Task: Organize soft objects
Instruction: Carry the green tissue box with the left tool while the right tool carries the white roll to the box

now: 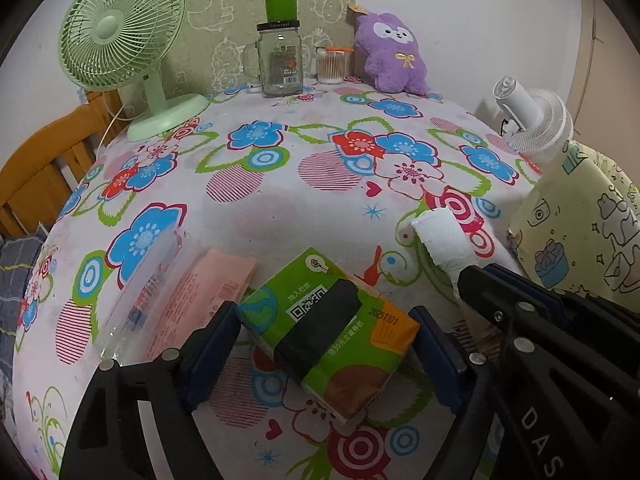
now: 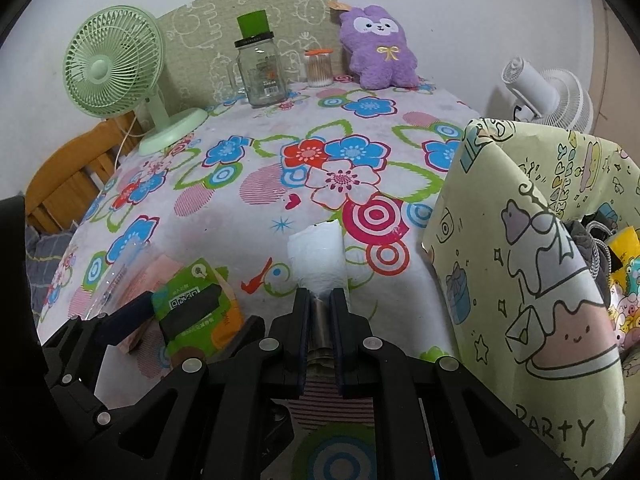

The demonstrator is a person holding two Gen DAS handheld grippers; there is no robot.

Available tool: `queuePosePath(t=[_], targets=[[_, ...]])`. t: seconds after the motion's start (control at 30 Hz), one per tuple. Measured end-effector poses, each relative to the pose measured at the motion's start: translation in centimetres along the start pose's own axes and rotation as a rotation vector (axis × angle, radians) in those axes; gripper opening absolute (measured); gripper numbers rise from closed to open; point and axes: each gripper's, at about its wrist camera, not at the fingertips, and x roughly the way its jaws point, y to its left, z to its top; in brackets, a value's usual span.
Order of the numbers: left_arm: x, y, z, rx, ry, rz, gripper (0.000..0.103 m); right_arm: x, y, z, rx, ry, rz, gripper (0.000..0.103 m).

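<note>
While the left gripper (image 1: pixel 324 344) points steeply down at the table (image 1: pixel 280 208), its two blue-padded fingers (image 1: pixel 212 352) stand one on each side of a green tissue pack (image 1: pixel 332 332). The pack lies flat on the flowered cloth, turned at an angle to the fingers, with a dark band across its middle. The left pad looks to be touching the pack's near left corner; whether the right pad touches it I cannot tell, so the grip is not clear. No earlier picture bears on how the jaws came to this width.

Just left of the green pack lies a pink pack (image 1: pixel 200 288), partly under a clear plastic wrapper (image 1: pixel 140 292).

To the right, the right gripper (image 2: pixel 320 320) also tilts down, and its fingers are pinched narrow on the near end of a white tissue roll in plastic wrap (image 2: pixel 318 258). The roll sticks out forward from between the pads, its far end lying over the cloth. From the left wrist view the same roll (image 1: pixel 442 240) shows beside the green pack, well apart from it.

Right of the roll stands a pale yellow party bag (image 2: pixel 520 280) with cartoon prints, its mouth open and soft coloured things showing inside.

At the far edge of the table stand a green fan (image 1: pixel 120 40), a glass jar (image 1: pixel 280 64) with a green cup on top, a small tub of cotton swabs (image 1: pixel 331 65) and a purple plush toy (image 1: pixel 390 52). A white fan (image 1: pixel 532 120) sits off the table's right side.
</note>
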Motion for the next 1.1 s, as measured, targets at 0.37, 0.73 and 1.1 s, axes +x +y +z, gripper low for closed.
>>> queuePosePath(t=[0.37, 0.73, 1.1], targets=[[-2.1, -0.4, -0.1, -0.017, -0.022, -0.005, 0.085, -1.6, 0.0, 0.2, -0.008, -0.008, 0.009, 0.013], [-6.0, -1.0, 0.2, -0.032, -0.084, 0.002, 0.085, -5.2, 0.3, 0.7, -0.044, -0.059, 0.023, 0.013], [-10.0, -1.4, 0.2, -0.036, -0.151, 0.026, 0.085, -9.2, 0.7, 0.9, -0.084, -0.120, 0.061, 0.013]])
